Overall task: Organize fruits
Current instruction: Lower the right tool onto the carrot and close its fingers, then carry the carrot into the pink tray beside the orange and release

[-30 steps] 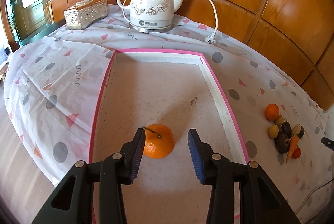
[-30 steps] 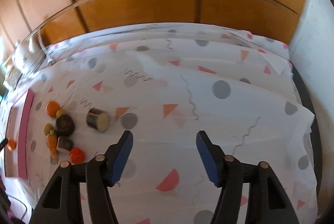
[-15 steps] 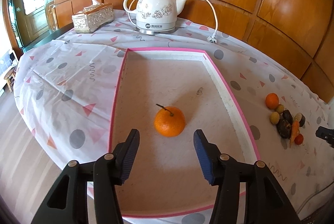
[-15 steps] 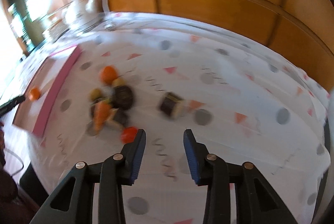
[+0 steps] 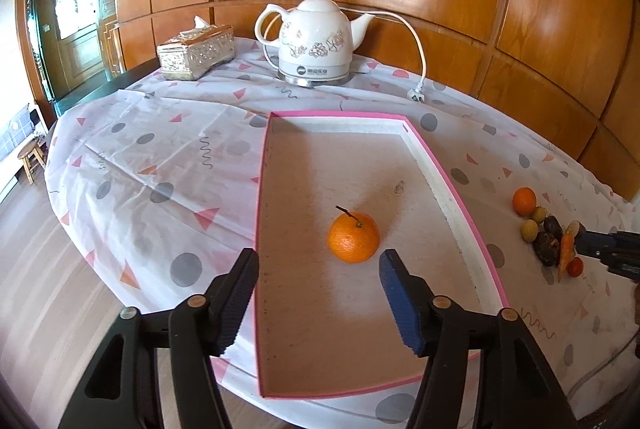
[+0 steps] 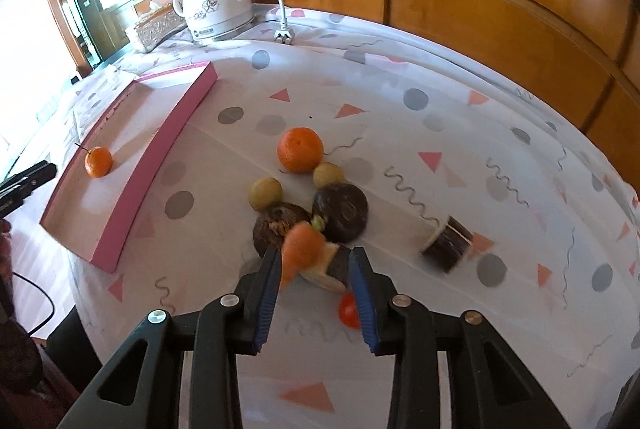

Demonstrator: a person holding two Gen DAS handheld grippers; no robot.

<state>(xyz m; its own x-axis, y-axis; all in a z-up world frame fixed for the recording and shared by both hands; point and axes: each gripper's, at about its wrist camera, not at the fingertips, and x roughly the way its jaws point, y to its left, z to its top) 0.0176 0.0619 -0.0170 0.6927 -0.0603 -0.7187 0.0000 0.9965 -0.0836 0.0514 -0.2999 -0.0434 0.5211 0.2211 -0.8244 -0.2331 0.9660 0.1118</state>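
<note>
A stemmed orange (image 5: 354, 237) lies in the pink-rimmed tray (image 5: 440, 169). My left gripper (image 5: 318, 261) hangs just short of it, its jaws opening, nothing between them. To the right of the tray lies a pile: an orange (image 6: 300, 149), two yellow-green fruits (image 6: 265, 192), two dark round fruits (image 6: 340, 213), a carrot (image 6: 300, 249), a cut piece (image 6: 326, 269) and a small red tomato (image 6: 349, 311). My right gripper (image 6: 316, 255) stands over the pile with narrow jaws. The carrot and the cut piece show between its tips, blurred, with no clear grip.
A white kettle (image 5: 316, 45) with cord and plug (image 5: 416, 95) and a silver tissue box (image 5: 196, 51) stand at the back by the wood wall. A dark cut cylinder (image 6: 448, 241) lies right of the pile. The table's edge runs close below both grippers.
My left gripper drew back from the orange and its jaws widened. My right gripper swung left across the cloth to the fruit pile and its jaws narrowed.
</note>
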